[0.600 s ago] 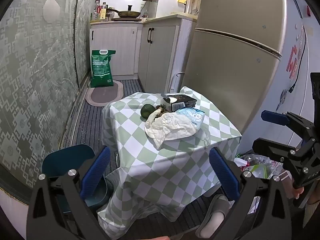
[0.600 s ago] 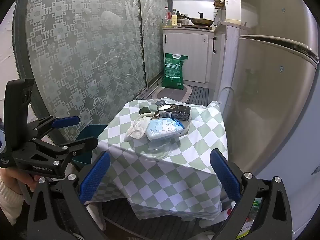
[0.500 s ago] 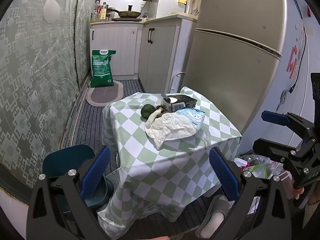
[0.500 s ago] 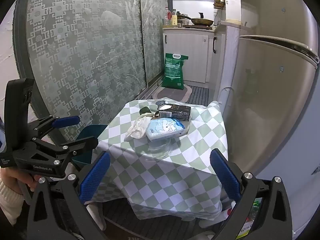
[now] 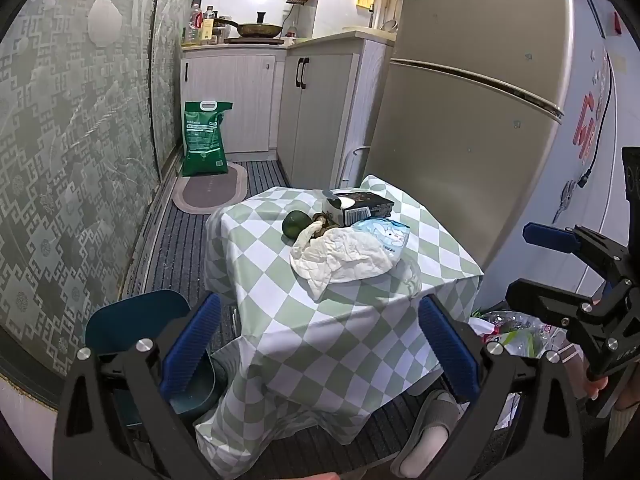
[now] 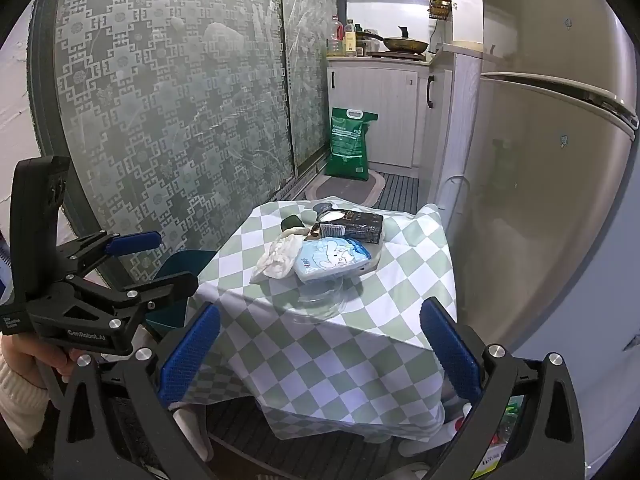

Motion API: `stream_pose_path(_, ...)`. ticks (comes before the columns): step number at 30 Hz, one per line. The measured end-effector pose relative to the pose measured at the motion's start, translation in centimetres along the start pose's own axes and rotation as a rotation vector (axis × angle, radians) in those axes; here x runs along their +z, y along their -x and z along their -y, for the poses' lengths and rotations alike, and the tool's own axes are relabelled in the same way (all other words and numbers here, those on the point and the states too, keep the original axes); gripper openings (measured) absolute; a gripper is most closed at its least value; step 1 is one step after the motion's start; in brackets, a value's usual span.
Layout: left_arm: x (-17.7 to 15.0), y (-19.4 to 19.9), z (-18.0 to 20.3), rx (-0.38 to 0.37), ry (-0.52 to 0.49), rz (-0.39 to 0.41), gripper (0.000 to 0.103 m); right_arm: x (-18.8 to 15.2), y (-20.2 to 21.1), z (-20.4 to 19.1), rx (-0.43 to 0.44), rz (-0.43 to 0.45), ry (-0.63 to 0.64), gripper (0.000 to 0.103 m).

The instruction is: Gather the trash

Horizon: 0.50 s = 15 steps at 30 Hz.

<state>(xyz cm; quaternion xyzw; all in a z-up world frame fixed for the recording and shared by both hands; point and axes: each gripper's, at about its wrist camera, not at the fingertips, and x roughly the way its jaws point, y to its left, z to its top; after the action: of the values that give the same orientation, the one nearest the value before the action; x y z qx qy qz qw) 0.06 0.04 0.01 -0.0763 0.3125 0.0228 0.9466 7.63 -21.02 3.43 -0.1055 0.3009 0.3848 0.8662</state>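
A small table under a green-and-white checked cloth (image 5: pixel 320 332) carries the trash. On it lie a crumpled white paper (image 5: pixel 344 258), a blue tissue packet with a rabbit print (image 6: pixel 334 258), a dark carton (image 6: pixel 352 222) and a round green fruit (image 5: pixel 295 224). A clear plastic lid (image 6: pixel 324 300) lies nearer the front edge. My left gripper (image 5: pixel 319 316) is open, short of the table with nothing between its fingers. My right gripper (image 6: pixel 320 320) is open too and holds nothing. Both hang well back from the pile. Each gripper shows at the edge of the other's view.
A tall fridge (image 5: pixel 472 120) stands right of the table. A bag of plastic waste (image 5: pixel 516 328) sits on the floor at its right corner. A blue stool (image 5: pixel 136 320) is at the left, with a patterned glass door (image 6: pixel 180 120) behind it. A green sack (image 5: pixel 204 140) and cabinets are at the back.
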Motion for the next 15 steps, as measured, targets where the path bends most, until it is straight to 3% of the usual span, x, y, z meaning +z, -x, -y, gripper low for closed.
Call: stream_pose_path(15,0.44,0.41,-0.03,-0.002,0.0,-0.001,0.1,-0.04,-0.06,0.12,-0.001,0.0,0.0,0.101)
